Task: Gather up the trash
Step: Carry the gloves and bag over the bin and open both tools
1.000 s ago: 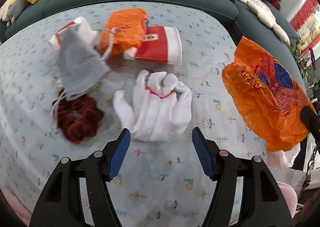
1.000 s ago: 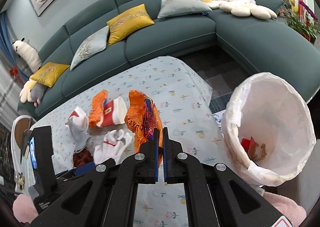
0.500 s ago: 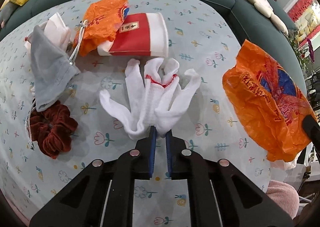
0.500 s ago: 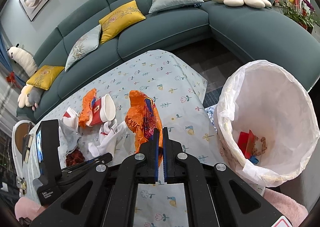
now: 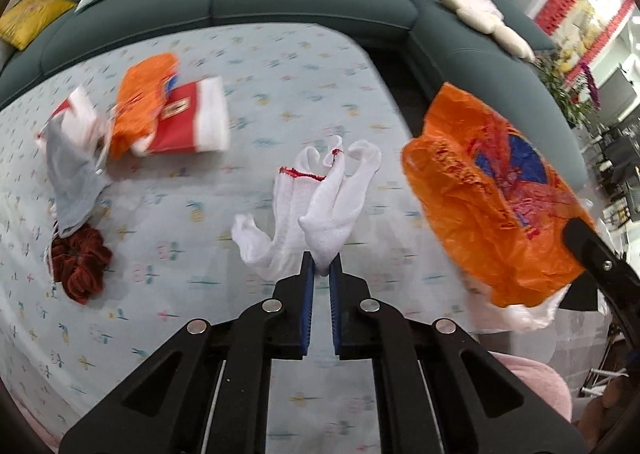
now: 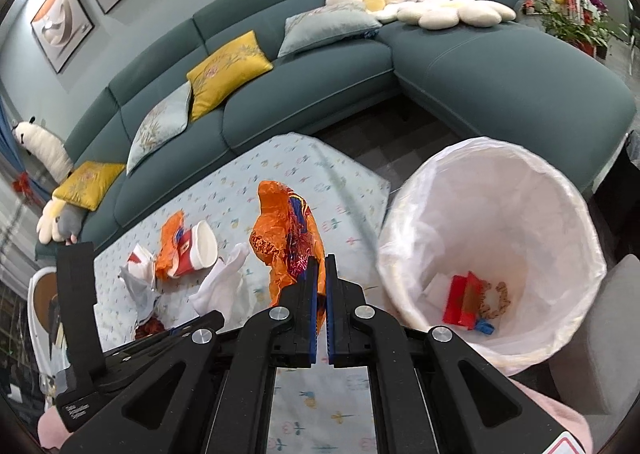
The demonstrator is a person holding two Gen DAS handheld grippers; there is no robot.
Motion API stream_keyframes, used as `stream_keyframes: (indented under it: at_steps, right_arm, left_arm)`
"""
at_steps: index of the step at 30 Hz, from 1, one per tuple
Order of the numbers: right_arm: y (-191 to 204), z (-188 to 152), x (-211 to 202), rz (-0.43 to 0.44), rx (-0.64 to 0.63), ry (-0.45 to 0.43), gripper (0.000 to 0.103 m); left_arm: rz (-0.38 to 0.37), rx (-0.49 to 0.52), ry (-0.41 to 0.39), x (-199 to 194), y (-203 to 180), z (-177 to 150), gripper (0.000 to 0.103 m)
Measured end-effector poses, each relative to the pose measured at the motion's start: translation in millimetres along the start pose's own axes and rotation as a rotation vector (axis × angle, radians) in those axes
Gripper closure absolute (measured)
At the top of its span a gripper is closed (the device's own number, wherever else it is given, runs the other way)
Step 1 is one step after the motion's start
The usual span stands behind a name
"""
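We see a pair of white knit gloves (image 5: 320, 206) with red-trimmed cuffs pinched at one fingertip, hanging crumpled above the middle of the flower-print table (image 5: 280, 66). A crinkled orange plastic bag (image 6: 290, 242) with red and blue print is held up near the table's right edge, just beside the trash bin (image 6: 496, 174), whose white liner already holds a red wrapper and small scraps. Toward the table's far left corner lies a red-and-white paper cup (image 5: 192, 122) on its side, touching a smaller orange wrapper (image 5: 140, 102). A grey pouch (image 5: 72, 174) and a dark red scrunchie (image 5: 80, 266) lie near the left edge.
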State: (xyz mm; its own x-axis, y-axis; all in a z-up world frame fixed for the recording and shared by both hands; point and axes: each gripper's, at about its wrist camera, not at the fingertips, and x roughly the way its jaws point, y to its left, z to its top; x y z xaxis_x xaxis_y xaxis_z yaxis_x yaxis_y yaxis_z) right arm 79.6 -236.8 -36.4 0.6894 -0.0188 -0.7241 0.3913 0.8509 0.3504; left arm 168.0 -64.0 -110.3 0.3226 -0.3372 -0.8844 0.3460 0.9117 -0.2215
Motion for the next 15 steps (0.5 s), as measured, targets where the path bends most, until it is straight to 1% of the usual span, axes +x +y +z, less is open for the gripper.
stream_keyframes:
  at_steps: [7, 11, 15]
  right_arm:
    - [-41, 7, -26, -0.040, 0.053, -0.051, 0.099]
    - [-70, 9, -39, -0.072, 0.098, -0.077, 0.099]
    - [-97, 10, -51, -0.105, 0.140, -0.097, 0.099]
  left_arm:
    - [-0.072, 0.084, -0.014, -10, -58, 2, 0.096]
    - [-0.117, 0.127, -0.008, -9, -91, 3, 0.096]
    - [-0.143, 0.180, -0.003, -6, -125, 0, 0.096]
